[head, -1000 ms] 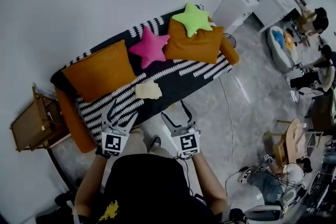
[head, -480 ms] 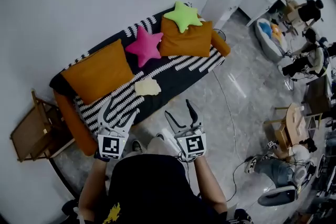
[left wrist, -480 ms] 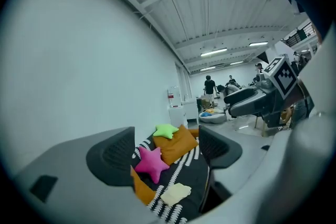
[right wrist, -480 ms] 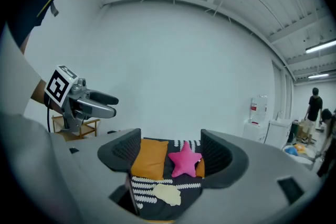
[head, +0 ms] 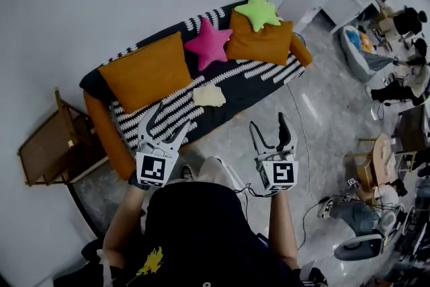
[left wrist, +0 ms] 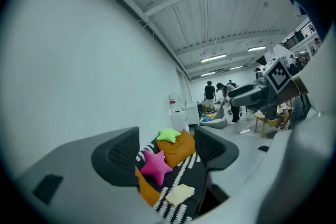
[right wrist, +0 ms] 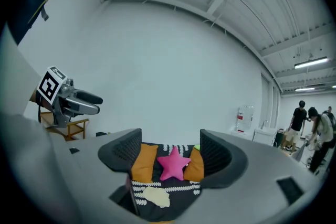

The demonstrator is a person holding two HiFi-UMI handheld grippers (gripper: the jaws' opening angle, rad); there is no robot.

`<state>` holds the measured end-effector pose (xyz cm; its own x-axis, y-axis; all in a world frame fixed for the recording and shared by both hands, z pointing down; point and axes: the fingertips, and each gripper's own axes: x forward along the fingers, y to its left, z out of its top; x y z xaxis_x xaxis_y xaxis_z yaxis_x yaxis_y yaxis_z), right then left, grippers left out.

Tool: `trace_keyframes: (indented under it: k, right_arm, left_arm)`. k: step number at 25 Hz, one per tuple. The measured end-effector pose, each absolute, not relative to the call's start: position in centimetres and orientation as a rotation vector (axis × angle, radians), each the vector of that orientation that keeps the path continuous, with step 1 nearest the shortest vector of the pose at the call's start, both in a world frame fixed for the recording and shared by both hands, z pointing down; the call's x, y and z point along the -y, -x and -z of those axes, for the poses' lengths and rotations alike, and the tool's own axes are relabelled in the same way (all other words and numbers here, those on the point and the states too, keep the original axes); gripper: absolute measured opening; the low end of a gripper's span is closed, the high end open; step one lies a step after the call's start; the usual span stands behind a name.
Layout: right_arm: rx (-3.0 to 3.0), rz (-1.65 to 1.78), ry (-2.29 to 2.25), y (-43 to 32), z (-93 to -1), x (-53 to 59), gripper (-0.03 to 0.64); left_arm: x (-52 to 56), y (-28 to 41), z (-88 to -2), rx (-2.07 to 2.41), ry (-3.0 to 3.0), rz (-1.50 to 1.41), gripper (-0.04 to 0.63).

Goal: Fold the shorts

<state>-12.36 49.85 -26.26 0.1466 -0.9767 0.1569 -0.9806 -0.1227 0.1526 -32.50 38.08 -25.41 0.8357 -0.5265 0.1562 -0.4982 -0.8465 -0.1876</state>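
The shorts [head: 209, 96] are a small pale yellow bundle lying on the striped seat of the sofa [head: 265, 80], below the pink star cushion. They also show in the left gripper view [left wrist: 180, 194] and the right gripper view [right wrist: 156, 196]. My left gripper [head: 166, 119] is held in the air over the sofa's front edge, left of the shorts and well short of them. Its jaws have just been closing a little but still stand apart with nothing between them. My right gripper [head: 269, 123] hovers over the floor in front of the sofa, open and empty.
On the sofa lie a large orange cushion [head: 148, 70], a pink star [head: 209, 44], a green star [head: 259, 10] and a second orange cushion [head: 263, 44]. A wooden side table [head: 50, 148] stands at its left end. White cabinets and people are far right.
Both grippers have lifted. The right one has swung out to the right over the floor, away from the left one. The left jaws have narrowed slightly.
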Motion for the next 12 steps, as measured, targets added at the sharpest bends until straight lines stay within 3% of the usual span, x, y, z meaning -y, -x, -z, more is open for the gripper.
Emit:
trace_keyframes:
  k: [2,8,12]
  right_arm:
    - [1.894,-0.009,-2.221,12.8,26.6,-50.2,0.360]
    - [1.903,0.009,-2.219,15.3,27.5,-50.3,0.320]
    - [1.935,0.001,-2.206,16.7,27.8,-50.7,0.220]
  left_arm:
    - [-38.0,33.5,25.9,-0.814,2.870,0.259,0.297]
    - [-37.9,35.9,26.8,-0.807,2.865,0.216,0.287]
    - [-38.7,36.5,26.7,-0.784,2.866,0.233,0.277]
